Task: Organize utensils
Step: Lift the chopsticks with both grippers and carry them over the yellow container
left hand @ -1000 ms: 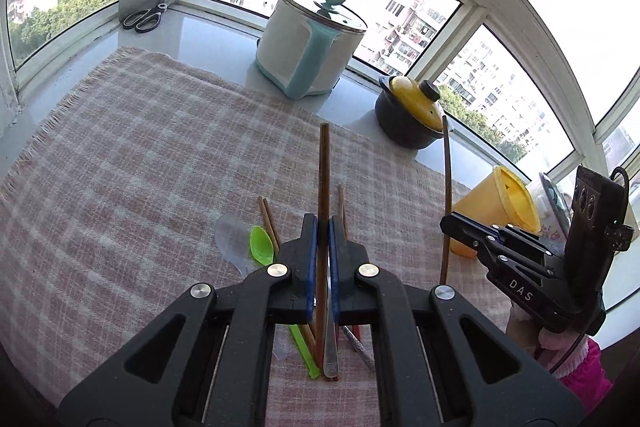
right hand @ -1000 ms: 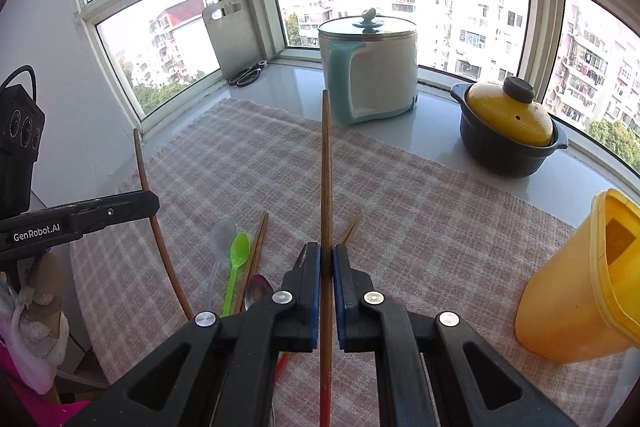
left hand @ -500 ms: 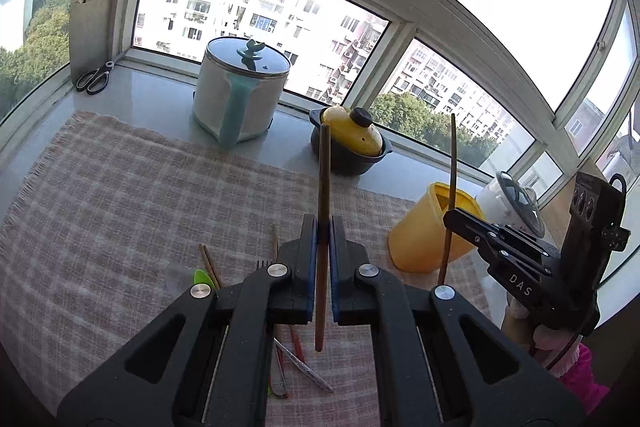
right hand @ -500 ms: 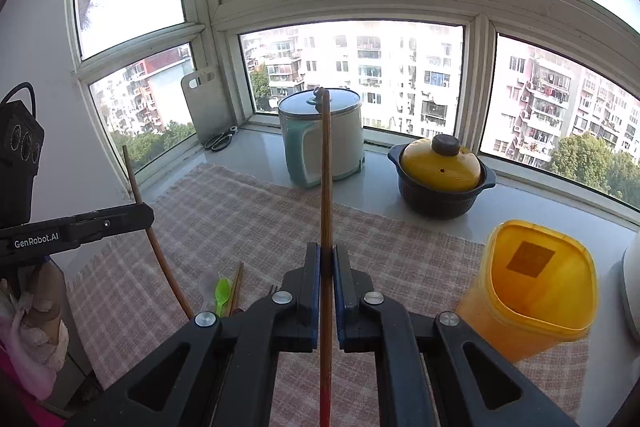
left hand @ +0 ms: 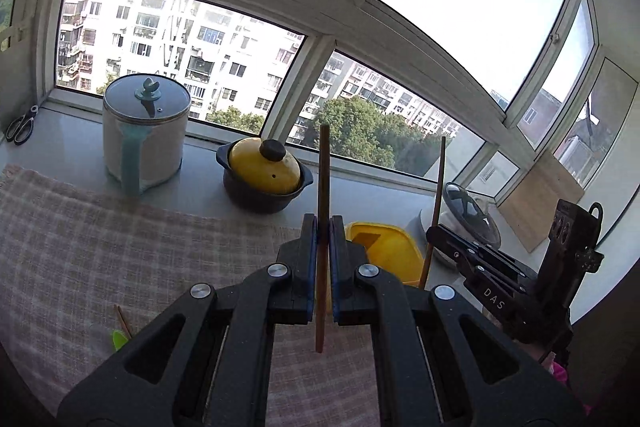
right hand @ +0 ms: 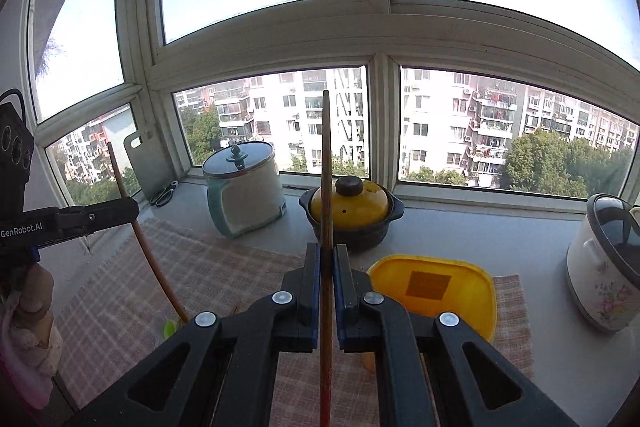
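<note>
My left gripper is shut on a brown chopstick and holds it upright above the checked cloth. My right gripper is shut on a second brown chopstick, also upright. Each gripper shows in the other's view: the right one at the right, the left one at the left. A yellow container with an open top stands just right of both grippers; it also shows in the left wrist view. A green spoon and another chopstick lie on the cloth at lower left.
A checked cloth covers the counter. A white and teal pot and a black pot with yellow lid stand by the window. A white rice cooker stands at the right. Scissors lie far left.
Both grippers have risen and tilted up with their chopsticks. The views now show more window and less cloth, and the yellow container sits closer below the fingers.
</note>
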Available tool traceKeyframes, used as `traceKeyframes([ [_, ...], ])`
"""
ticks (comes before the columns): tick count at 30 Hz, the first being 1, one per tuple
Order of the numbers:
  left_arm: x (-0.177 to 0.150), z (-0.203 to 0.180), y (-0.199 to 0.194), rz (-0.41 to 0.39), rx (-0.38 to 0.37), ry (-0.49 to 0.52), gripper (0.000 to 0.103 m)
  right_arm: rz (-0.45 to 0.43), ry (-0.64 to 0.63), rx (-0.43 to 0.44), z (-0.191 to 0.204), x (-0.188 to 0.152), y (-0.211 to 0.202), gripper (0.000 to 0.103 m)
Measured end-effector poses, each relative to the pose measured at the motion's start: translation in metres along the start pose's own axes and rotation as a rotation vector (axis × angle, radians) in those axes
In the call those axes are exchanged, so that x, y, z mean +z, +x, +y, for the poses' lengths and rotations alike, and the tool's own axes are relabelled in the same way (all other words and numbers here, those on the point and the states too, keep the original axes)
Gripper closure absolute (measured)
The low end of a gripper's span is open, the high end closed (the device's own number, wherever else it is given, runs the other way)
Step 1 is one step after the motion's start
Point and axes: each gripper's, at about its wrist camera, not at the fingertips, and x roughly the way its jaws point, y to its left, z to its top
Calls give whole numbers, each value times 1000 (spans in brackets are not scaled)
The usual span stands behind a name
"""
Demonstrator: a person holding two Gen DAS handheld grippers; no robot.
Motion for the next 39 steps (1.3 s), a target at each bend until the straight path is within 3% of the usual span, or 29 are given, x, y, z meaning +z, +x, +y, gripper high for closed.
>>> traceKeyframes([
  [16, 42, -71, 70, -45, -52, 68, 100, -64, 65, -96, -69, 34, 7, 100],
  [27, 25, -72, 136, 42, 5, 78, 100, -30, 107, -116, -103, 23, 46, 100],
  [39, -6, -64, 171, 162, 21, 89, 100, 55, 191, -114, -123, -12, 78, 99],
])
